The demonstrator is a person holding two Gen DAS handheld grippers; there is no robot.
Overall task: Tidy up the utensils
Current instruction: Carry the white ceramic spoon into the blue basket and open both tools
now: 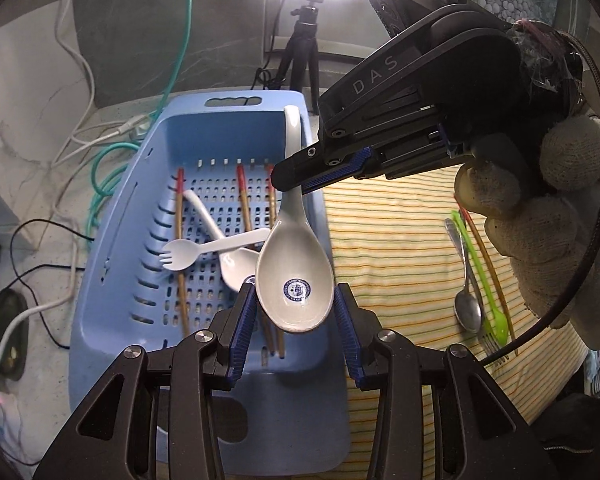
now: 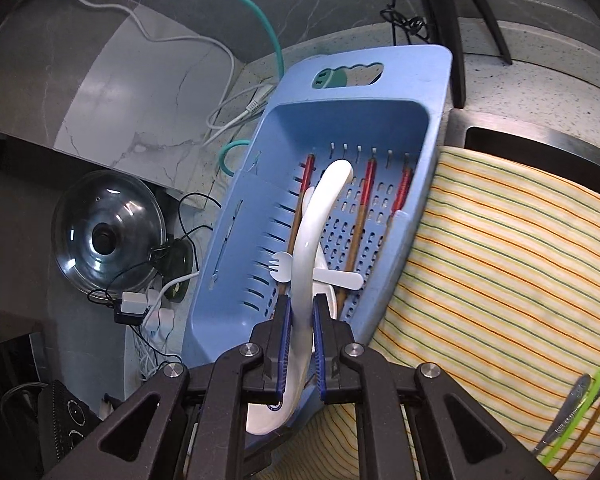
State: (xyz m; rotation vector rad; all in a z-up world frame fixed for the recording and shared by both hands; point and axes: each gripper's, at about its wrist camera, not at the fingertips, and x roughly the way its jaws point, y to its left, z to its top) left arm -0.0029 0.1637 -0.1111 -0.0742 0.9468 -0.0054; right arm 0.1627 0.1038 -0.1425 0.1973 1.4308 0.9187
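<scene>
White ceramic, a big soup spoon hangs over the right side of a blue plastic basket. The right claw is clamped on the spoon's handle, blue pads pressed to both sides of it. In the left wrist view the spoon's long axis runs away from the camera: bowl nearest, face up, handle rising toward the far end of the basket. The bowl sits between the fingers of the left claw, which stand apart on either side of it without touching, so that claw is open.

A round blue emblem is printed inside the bowl; its lettering is too small to read. The right claw's body carries the letters "DAS" in the left wrist view. A hand in a white knit glove holds it.

Inside the basket lie chopsticks with red tips, lengthwise, a small white plastic spork lying crosswise, and a smaller white spoon partly hidden behind the big spoon's bowl. How many chopsticks there are cannot be told, since the spoons cover some.

Right of the basket, on a yellow striped cloth, lie a metal spoon, a green plastic fork and a brown stick with a red end, all lengthwise and partly hidden by the glove. A glass pot lid rests left of the basket.
</scene>
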